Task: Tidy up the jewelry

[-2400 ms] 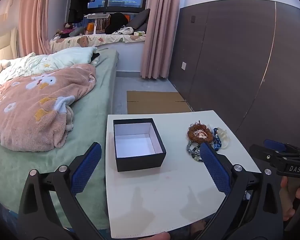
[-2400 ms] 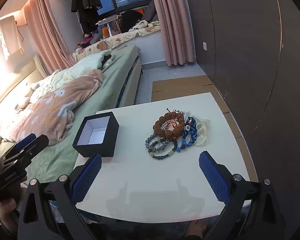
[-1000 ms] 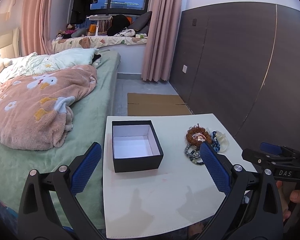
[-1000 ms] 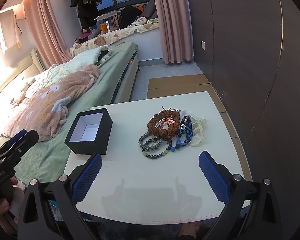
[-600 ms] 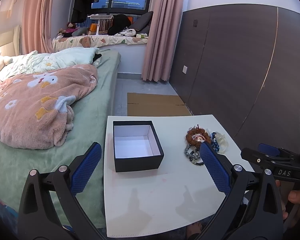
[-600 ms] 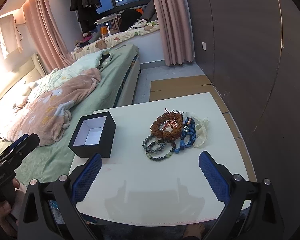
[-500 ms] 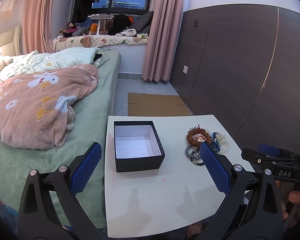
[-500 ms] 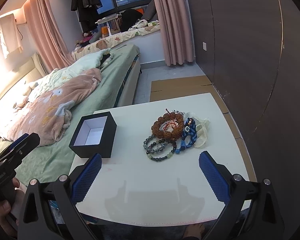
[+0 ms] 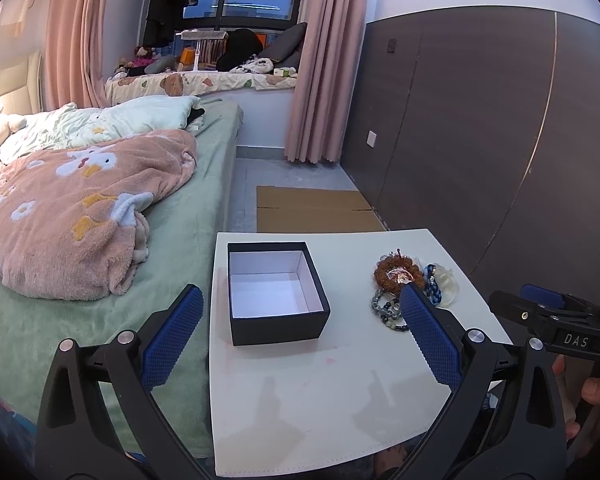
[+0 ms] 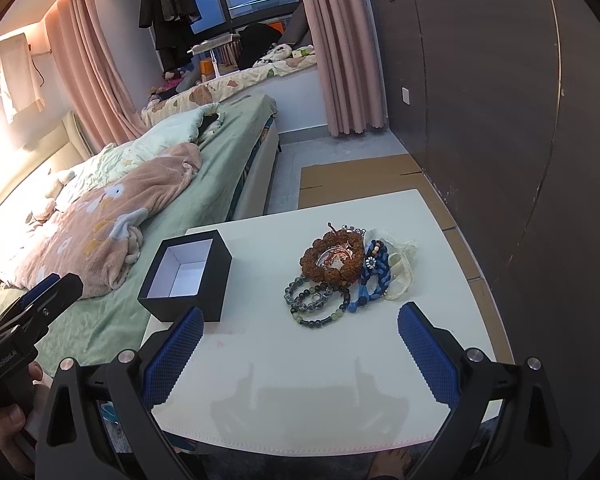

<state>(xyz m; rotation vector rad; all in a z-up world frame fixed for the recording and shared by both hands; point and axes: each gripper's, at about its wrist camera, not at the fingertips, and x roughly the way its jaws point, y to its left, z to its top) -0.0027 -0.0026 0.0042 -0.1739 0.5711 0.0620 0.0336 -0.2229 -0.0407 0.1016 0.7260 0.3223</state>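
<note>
Hovering over the near edge of a white worktop (image 10: 440, 240), the right tongs (image 10: 300, 344) and the left tongs (image 9: 296, 332) both stand spread wide and empty, neither touching anything. The jewelry, a heap of bracelets topped by a brown seed-bead bracelet (image 10: 332, 258) with a dark glass-bead bracelet (image 10: 314, 300) and a blue braided bracelet (image 10: 374, 280) beside it, lies straight ahead of the right tongs, just beyond the gap between the tips and centred on it. Seen from the left tongs, the same heap sits off to the right, partly behind the right-hand tip, while the open black box (image 9: 274, 292), its white inside bare, lies dead ahead. The right hand looks the nearer to the heap; nothing has yet gone into the box.
</note>
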